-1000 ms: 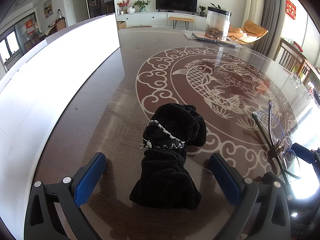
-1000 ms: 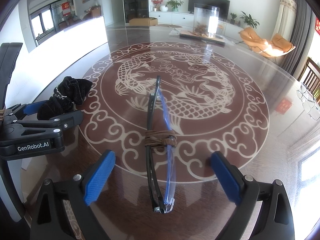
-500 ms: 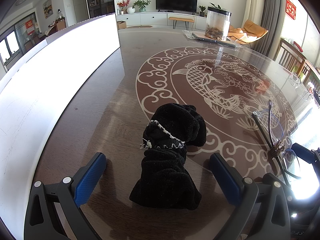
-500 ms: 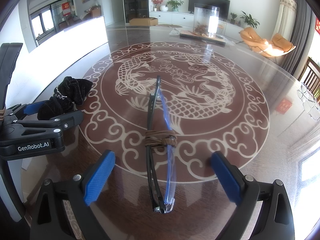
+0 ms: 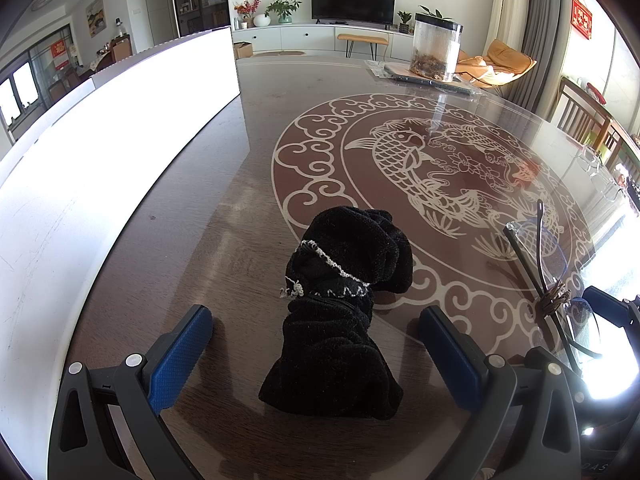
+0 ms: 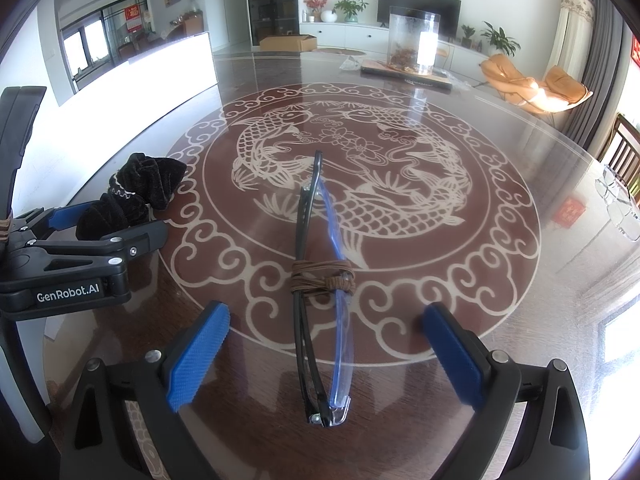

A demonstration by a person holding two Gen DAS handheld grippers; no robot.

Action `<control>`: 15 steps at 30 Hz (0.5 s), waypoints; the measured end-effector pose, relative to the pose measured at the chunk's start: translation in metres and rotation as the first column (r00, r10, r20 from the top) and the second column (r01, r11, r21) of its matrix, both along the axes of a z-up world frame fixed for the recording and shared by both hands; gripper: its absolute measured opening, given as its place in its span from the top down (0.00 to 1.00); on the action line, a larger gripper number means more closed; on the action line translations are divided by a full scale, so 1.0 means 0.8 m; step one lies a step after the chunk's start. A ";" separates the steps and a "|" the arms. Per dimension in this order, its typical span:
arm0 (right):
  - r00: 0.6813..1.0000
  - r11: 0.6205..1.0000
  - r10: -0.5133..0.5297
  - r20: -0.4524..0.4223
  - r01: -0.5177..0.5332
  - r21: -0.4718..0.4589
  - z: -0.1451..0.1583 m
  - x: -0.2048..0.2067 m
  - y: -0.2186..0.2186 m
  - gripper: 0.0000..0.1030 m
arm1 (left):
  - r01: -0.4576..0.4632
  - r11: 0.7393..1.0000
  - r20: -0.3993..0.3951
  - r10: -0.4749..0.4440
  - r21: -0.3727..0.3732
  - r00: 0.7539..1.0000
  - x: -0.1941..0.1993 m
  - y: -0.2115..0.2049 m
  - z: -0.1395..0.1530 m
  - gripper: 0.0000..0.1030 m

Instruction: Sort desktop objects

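two open tools are set over two things on the table.

the left tool [image 5: 316, 354] is held with its blue pads spread wide, and the black velvet pouch [image 5: 340, 320] is seen lying between them on the table [image 5: 224, 208], touched by neither pad, near the table's left edge beside a white panel [image 5: 104, 152]. the right tool [image 6: 326, 354] is likewise held apart, with the folded glasses [image 6: 320, 292], bound by a brown cord [image 6: 322, 280], lying lengthwise between its pads, untouched, over the rim of the fish pattern. a clear jar [image 6: 412, 46] is seen at the far edge.
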State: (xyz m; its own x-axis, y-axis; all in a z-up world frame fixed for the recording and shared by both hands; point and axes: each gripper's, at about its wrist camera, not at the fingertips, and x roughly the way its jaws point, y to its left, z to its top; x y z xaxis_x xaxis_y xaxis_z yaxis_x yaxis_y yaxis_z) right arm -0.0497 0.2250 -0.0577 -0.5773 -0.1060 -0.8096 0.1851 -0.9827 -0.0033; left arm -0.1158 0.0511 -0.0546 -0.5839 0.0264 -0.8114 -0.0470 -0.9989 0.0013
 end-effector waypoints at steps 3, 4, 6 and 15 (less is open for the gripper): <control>1.000 1.000 0.000 0.000 0.000 -0.003 0.000 0.000 0.000 0.05 | 0.000 1.000 0.000 0.000 0.000 1.000 0.000 0.000 0.000 0.00; 1.000 1.000 0.000 0.000 0.000 -0.003 0.000 0.000 0.000 0.05 | 0.000 1.000 0.000 0.000 0.000 1.000 0.000 0.000 0.000 0.00; 1.000 1.000 0.000 0.000 0.000 -0.004 0.000 0.000 0.000 0.05 | 0.000 1.000 0.000 0.000 0.000 1.000 0.000 0.000 0.000 0.00; 1.000 0.996 -0.002 -0.010 0.001 -0.086 0.004 0.000 0.012 0.05 | 0.000 1.000 0.000 0.000 0.000 1.000 -0.001 0.000 0.000 0.00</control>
